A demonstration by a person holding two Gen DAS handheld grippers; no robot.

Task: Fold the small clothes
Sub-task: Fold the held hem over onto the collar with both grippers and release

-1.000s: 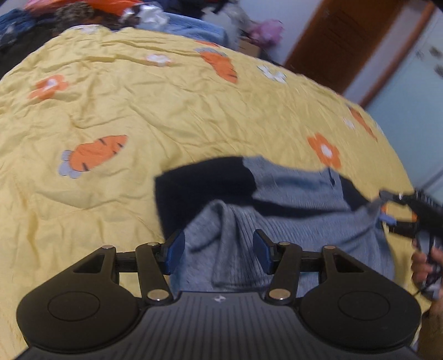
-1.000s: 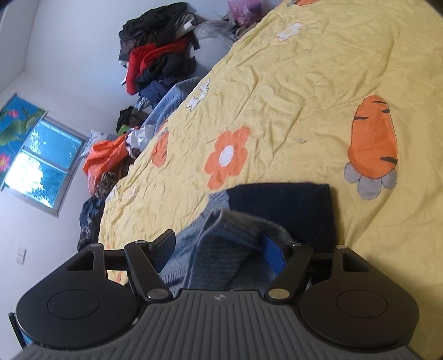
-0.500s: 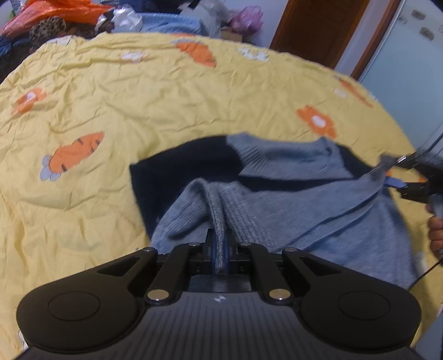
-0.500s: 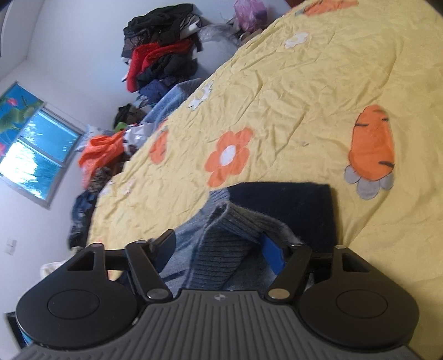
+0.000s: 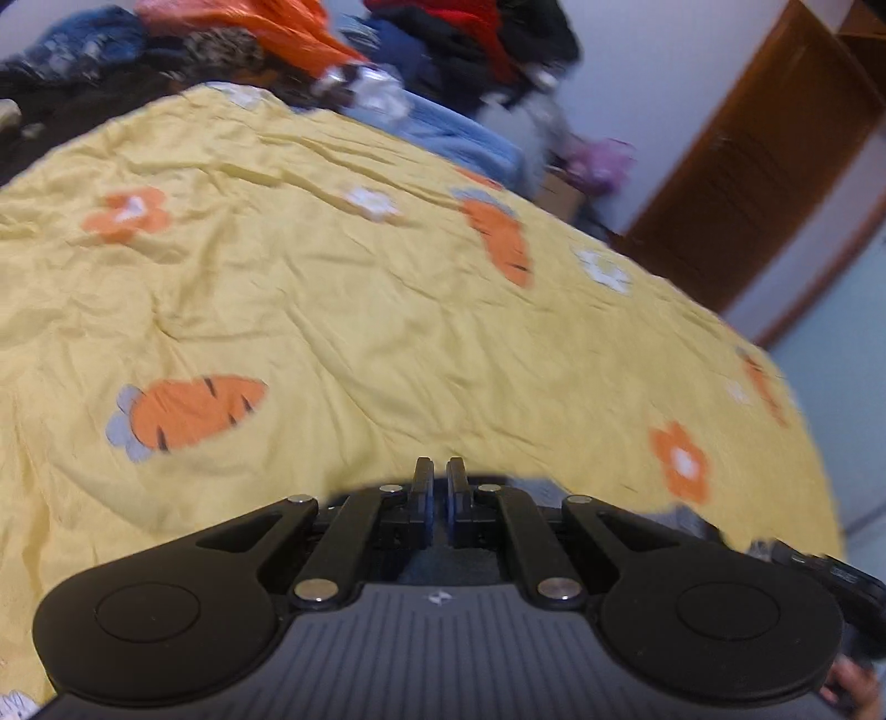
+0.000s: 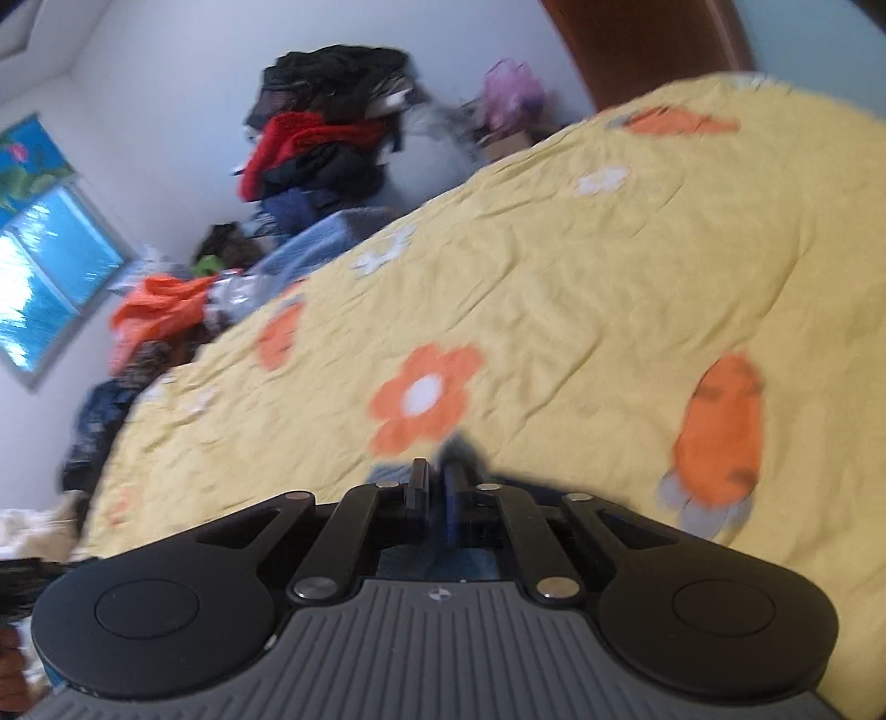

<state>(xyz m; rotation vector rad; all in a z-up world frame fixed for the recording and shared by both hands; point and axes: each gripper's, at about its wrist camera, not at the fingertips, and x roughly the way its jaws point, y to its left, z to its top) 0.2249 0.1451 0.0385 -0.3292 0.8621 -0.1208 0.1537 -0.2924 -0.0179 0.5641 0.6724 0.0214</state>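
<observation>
A grey and navy knit sweater (image 5: 545,488) lies on a yellow bedspread (image 5: 332,310) printed with carrots and flowers. Only a thin strip of it shows past my left gripper (image 5: 437,482), which is shut on a fold of the knit. In the right wrist view my right gripper (image 6: 436,482) has its jaws closing. They are almost together on the sweater (image 6: 459,451), and a dark navy tuft sticks up between the fingers. The rest of the garment is hidden under both grippers. The other gripper (image 5: 819,570) shows at the lower right of the left wrist view.
Heaps of clothes (image 5: 443,33) are piled beyond the bed's far edge, with a light blue garment (image 5: 459,144) beside them. A brown wooden door (image 5: 747,155) stands at the right. A window (image 6: 44,266) is on the left wall. The bedspread (image 6: 581,288) stretches far ahead.
The left gripper shut on a sweater fold, then the right jaws came together on the knit. Both views tipped upward, so the sweater dropped almost out of sight below the grippers.
</observation>
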